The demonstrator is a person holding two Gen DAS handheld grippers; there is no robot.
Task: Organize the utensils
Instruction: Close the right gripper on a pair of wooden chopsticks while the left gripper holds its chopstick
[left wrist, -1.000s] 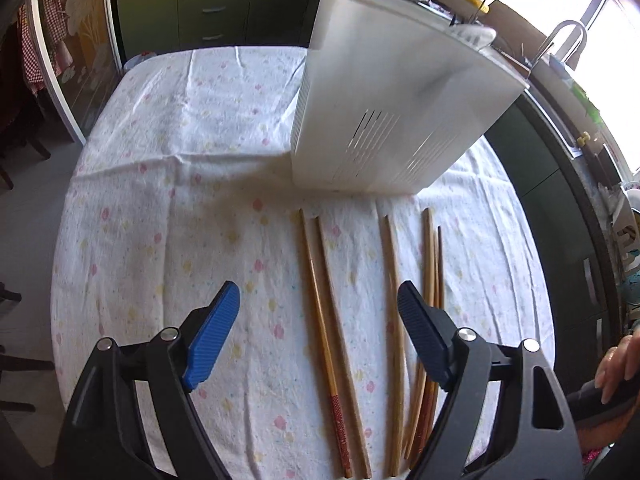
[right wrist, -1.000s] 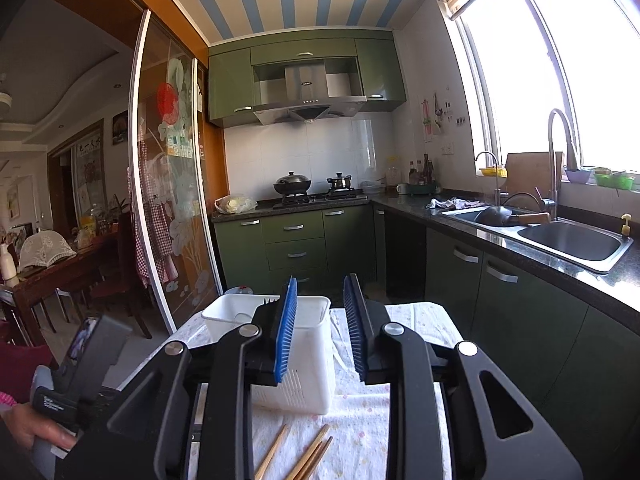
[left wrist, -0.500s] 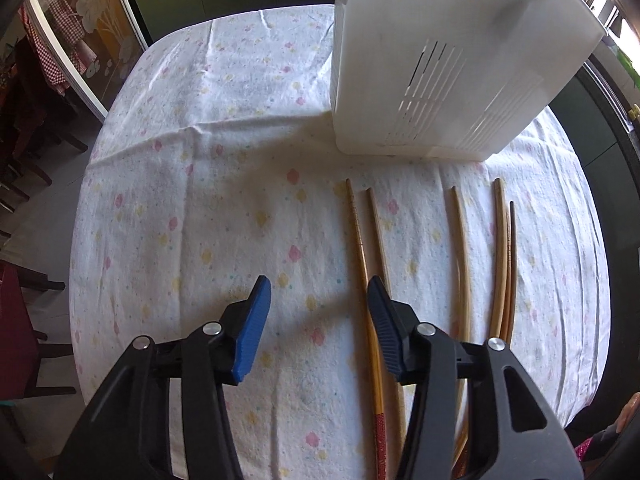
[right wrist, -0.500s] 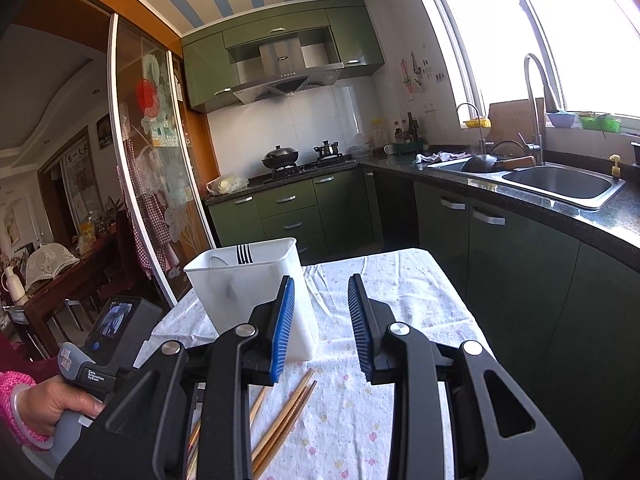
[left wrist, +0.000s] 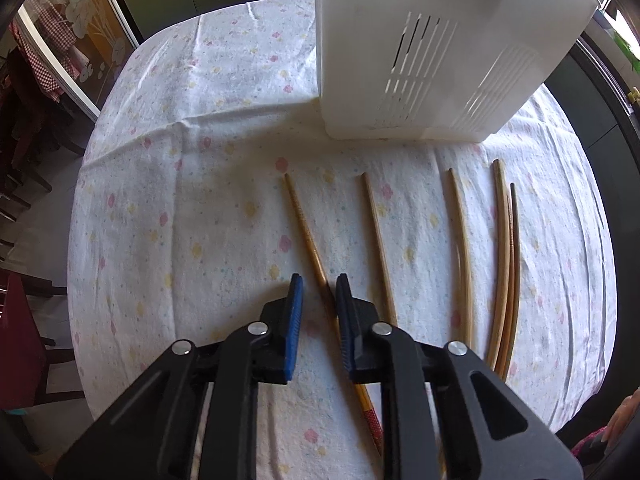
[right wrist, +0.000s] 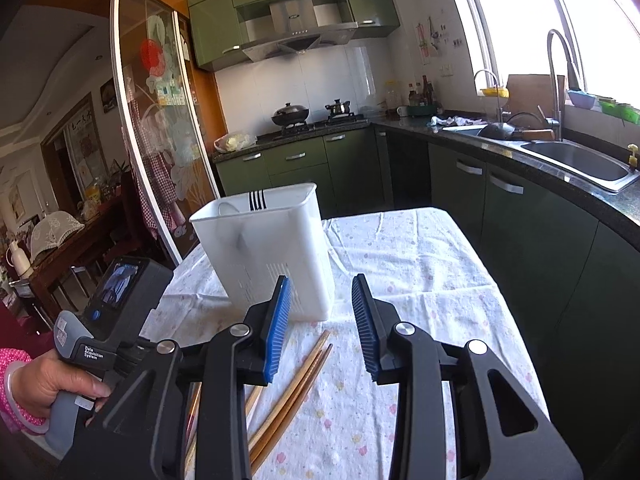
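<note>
Left claw (left wrist: 318, 286) points steeply down at the worktop (left wrist: 180, 208); jaws closing, leftmost chopstick (left wrist: 306, 236) between them, lying against the right pad. Whether both pads press it cannot be told; its near end is hidden under the claw. Right claw (right wrist: 322, 294) angled shallowly downward, jaws opening, nothing between them. Other chopsticks (left wrist: 504, 264) lie flat, apart, farther right. Beyond stands the white slotted utensil holder (left wrist: 432, 48), top cut off.

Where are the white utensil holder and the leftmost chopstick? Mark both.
white utensil holder (left wrist: 440, 60), left wrist view, on its slotted side wall.
leftmost chopstick (left wrist: 301, 222), left wrist view, on its bare shaft ahead of the fingers.
</note>
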